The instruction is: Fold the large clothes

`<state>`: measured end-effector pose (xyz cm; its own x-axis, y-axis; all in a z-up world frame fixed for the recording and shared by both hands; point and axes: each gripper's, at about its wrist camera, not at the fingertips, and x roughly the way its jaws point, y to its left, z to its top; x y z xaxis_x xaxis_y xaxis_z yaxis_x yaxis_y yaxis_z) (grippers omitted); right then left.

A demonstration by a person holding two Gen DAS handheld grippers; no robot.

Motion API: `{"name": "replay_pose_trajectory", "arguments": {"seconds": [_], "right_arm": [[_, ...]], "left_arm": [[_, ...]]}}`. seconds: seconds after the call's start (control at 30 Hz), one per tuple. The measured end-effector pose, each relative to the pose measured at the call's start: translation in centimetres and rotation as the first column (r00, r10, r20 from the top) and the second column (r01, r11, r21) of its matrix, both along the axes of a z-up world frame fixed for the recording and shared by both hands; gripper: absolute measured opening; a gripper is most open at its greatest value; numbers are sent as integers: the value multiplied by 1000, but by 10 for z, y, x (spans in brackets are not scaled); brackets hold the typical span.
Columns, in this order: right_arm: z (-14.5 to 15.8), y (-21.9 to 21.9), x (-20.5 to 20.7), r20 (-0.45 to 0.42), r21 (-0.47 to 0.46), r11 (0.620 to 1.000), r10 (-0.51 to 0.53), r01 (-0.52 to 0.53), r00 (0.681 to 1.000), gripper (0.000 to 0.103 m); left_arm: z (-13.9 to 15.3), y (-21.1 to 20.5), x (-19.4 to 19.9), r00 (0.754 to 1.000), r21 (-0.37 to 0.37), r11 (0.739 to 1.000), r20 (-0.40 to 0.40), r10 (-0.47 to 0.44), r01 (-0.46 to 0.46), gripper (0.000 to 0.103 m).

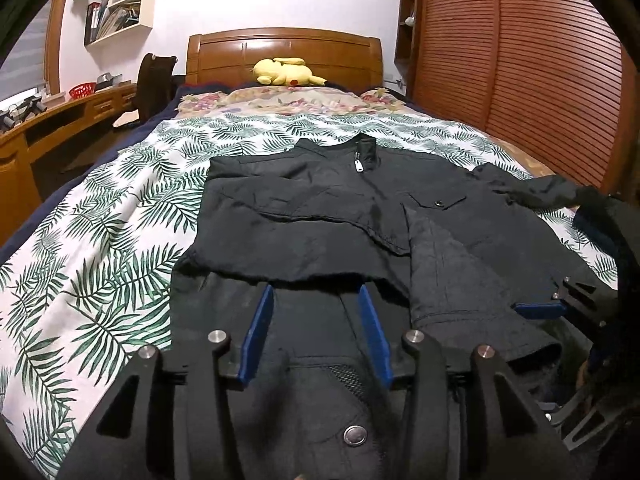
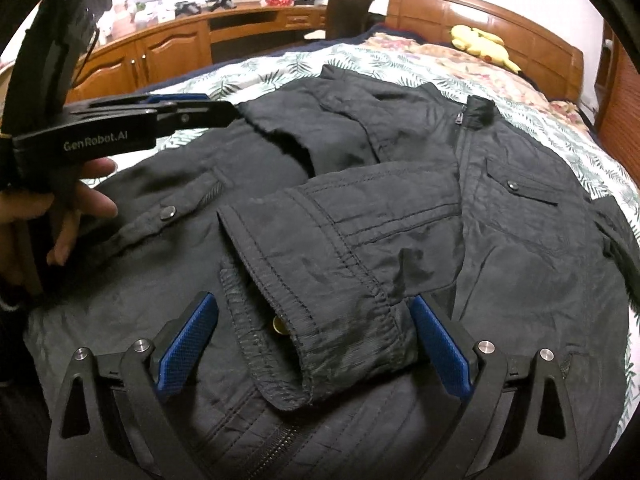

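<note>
Blue-padded jaws of the right gripper (image 2: 314, 344) stand wide apart, straddling the elastic cuff (image 2: 320, 344) of a sleeve (image 2: 360, 220) without pinching it; a brass snap shows just inside the cuff opening. That sleeve is folded across the chest of a black zip-up jacket (image 2: 500, 264), which lies front-up along the middle of the bed (image 1: 120, 208), its stand collar (image 1: 366, 152) toward the headboard (image 1: 284, 54) and its hem at the foot edge nearest the cameras. The other sleeve (image 1: 304, 236) is also folded over the chest, its edge just ahead of the left gripper (image 1: 316, 320), whose jaws are likewise parted and hover over the lower front of the jacket, holding nothing. In the right wrist view the left gripper appears from the side at the bed's left edge, gripped by a bare hand (image 2: 60, 220). A palm-leaf bedspread (image 1: 100, 280) covers the bed beneath the jacket. A yellow plush toy (image 1: 286, 72) rests against the headboard. A wooden desk (image 2: 168, 48) runs along the wall beside the bed.
</note>
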<state>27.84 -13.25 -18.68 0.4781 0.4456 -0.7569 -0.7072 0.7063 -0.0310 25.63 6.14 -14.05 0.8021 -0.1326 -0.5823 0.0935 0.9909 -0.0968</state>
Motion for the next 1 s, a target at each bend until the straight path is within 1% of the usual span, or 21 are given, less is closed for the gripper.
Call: {"name": "replay_pose_trajectory", "arguments": {"seconds": [0.1,0.13,0.17,0.23,0.27,0.33,0.43,0.63,0.7,0.83,1.0], "right_arm": [[-1,0,1,0,-8,1000,-9,9,1000,90],[-1,-1,2,-3,-10,1000,-7,7,1000,84],[-1,-2,2,-2,-13,1000,-11,11,1000,81],[1,-5,2,8,-17,999,-29,29,1000,62],[3,-9,3,7,-7,999,-33,33,999,57],[5,-15,4,7,12,999,-44,44,999,38],[14,-24,3,37,39,997,-72,71,997,20],[39,-47,2,126,135,984,-134,117,983,16],[47,-55,1,141,163,978,-157,133,978,16],[58,-73,10,141,199,963,-214,184,967,16],[58,-87,21,124,200,950,-267,239,956,16]], "left_arm": [[-1,2,0,1000,-10,1000,-4,8,-8,45],[-2,3,1,1000,-11,1000,-6,10,-10,45],[-3,3,1,1000,-11,1000,-7,11,-12,45],[-3,3,1,1000,-10,1000,-8,14,-14,45],[-4,3,1,1000,-9,1000,-8,15,-15,45],[-5,3,1,1000,-6,1000,-9,18,-18,46],[-6,1,2,1000,2,1000,-14,19,-18,46],[-8,-3,2,1000,19,1000,-13,11,-11,46],[-8,-4,1,1000,26,1000,-11,11,-10,46],[-8,-5,2,1000,35,999,-11,10,-10,46],[-9,-5,2,1000,35,999,-14,10,-9,46]]}}
